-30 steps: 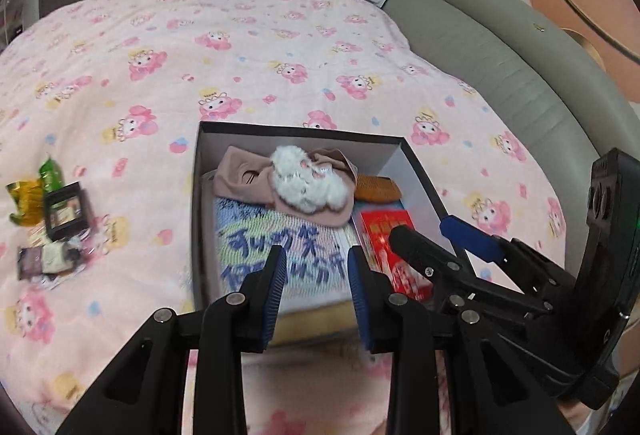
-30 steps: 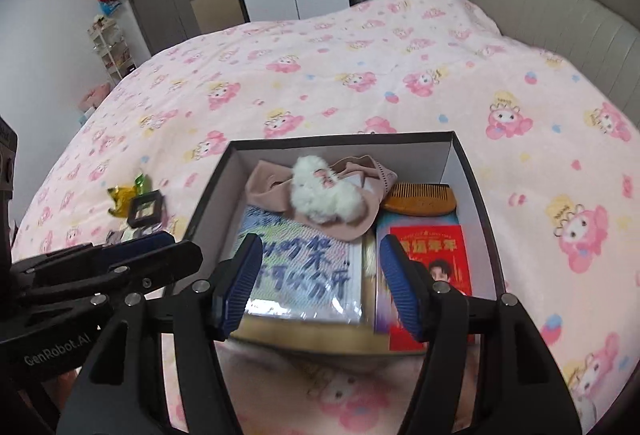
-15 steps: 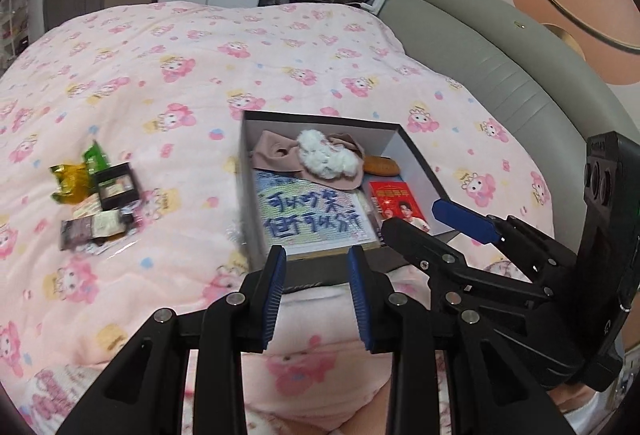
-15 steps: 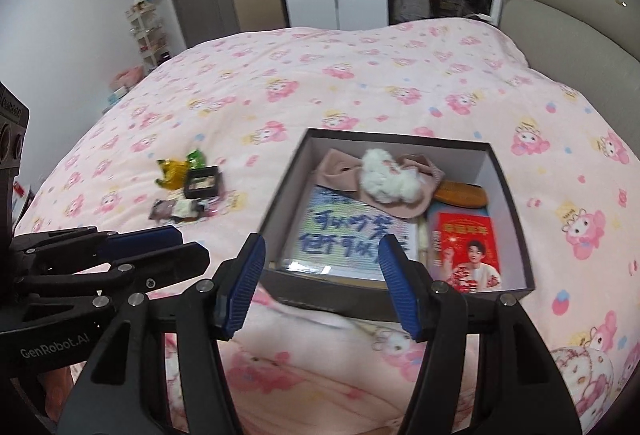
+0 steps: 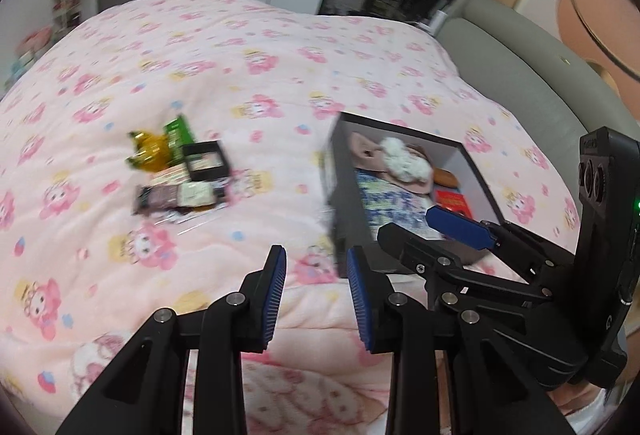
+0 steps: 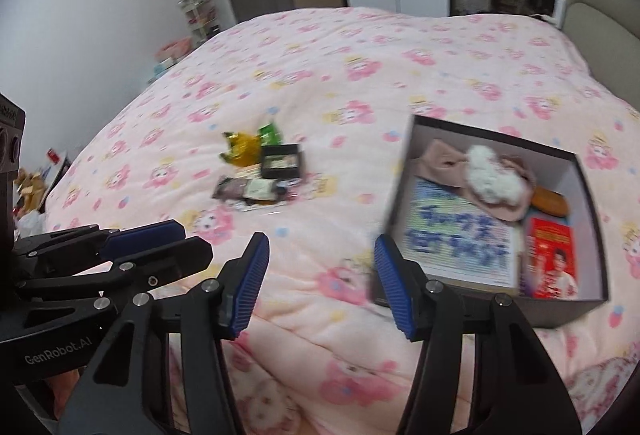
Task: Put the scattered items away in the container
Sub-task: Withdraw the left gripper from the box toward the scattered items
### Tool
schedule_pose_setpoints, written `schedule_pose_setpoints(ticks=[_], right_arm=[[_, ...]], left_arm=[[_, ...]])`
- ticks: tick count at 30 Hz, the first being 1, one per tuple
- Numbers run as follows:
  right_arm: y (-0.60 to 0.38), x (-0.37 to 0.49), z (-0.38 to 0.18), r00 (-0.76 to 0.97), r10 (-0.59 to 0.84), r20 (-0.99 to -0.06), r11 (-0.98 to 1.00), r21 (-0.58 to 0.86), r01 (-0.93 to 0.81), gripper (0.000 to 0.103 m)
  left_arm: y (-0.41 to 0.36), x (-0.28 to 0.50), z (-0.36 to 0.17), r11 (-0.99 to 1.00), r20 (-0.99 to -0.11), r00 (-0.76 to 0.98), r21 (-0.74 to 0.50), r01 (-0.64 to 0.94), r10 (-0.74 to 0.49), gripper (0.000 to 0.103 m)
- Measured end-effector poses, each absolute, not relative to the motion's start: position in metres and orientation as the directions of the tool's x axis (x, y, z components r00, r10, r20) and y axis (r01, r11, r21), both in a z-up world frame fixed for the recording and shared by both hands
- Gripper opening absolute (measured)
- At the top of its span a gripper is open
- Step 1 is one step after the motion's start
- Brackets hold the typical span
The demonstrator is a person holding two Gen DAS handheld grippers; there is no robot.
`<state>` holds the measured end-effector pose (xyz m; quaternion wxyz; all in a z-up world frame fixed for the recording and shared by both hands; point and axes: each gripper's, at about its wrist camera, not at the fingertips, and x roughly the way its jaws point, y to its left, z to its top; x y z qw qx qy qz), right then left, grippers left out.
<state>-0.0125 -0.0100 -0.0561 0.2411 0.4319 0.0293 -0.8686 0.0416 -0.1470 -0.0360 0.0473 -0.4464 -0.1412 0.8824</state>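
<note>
Left wrist view
Left gripper: the black two-finger left gripper with blue ribbed pads hangs over the pink cartoon-print quilt, jaws partly apart, nothing between them.
Right gripper: seen side-on at the right edge, over the near corner of the box; its gap is hard to judge here.
Container: the dark cardboard box with pale inner walls sits on the quilt right of centre.
Box contents: a beige knitted cloth topped by a white fluffy pompom, a brown wooden comb, a red printed booklet and a blue-lettered paper pad.
Scattered items: left of the box and well apart from it, a yellow crinkled wrapper, a green sachet, a small black framed case and a dark snack packet lie bunched together.

Right wrist view
Right gripper: the matching black right gripper has just been closing a little, yet its jaws stand wide and empty above the quilt.
Left gripper: side-on at the left edge.
Container: box to the right, just beyond the right finger.
Scattered items: the cluster lies ahead, left of the box; picture blurred.
</note>
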Motion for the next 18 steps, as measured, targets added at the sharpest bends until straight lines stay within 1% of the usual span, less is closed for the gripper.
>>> schedule_pose_setpoints(ticks=[6,10,12,18], right_arm=[[-0.064,-0.032,-0.073,-0.454,-0.419,-0.787,-0.846,0.157,0.509,0.057],[-0.092,-0.056,-0.090,-0.411,-0.428,-0.805,-0.830,0.169,0.532,0.057],[-0.102,-0.071,-0.099,-0.387,-0.443,-0.809,-0.821,0.192,0.538,0.060],[-0.129,-0.131,-0.142,-0.347,-0.381,-0.857,-0.860,0.190,0.474,0.061]], left_arm=[[-0.200,0.038,-0.058,-0.919,-0.780,-0.595,-0.358,0.168,0.195,0.027],[-0.233,0.020,-0.079,-0.870,-0.786,-0.580,-0.422,0.253,0.213,0.027],[-0.253,0.006,-0.094,-0.830,-0.796,-0.562,-0.458,0.319,0.223,0.029],[-0.315,-0.048,-0.145,-0.721,-0.867,-0.471,-0.431,0.542,0.164,0.029]])
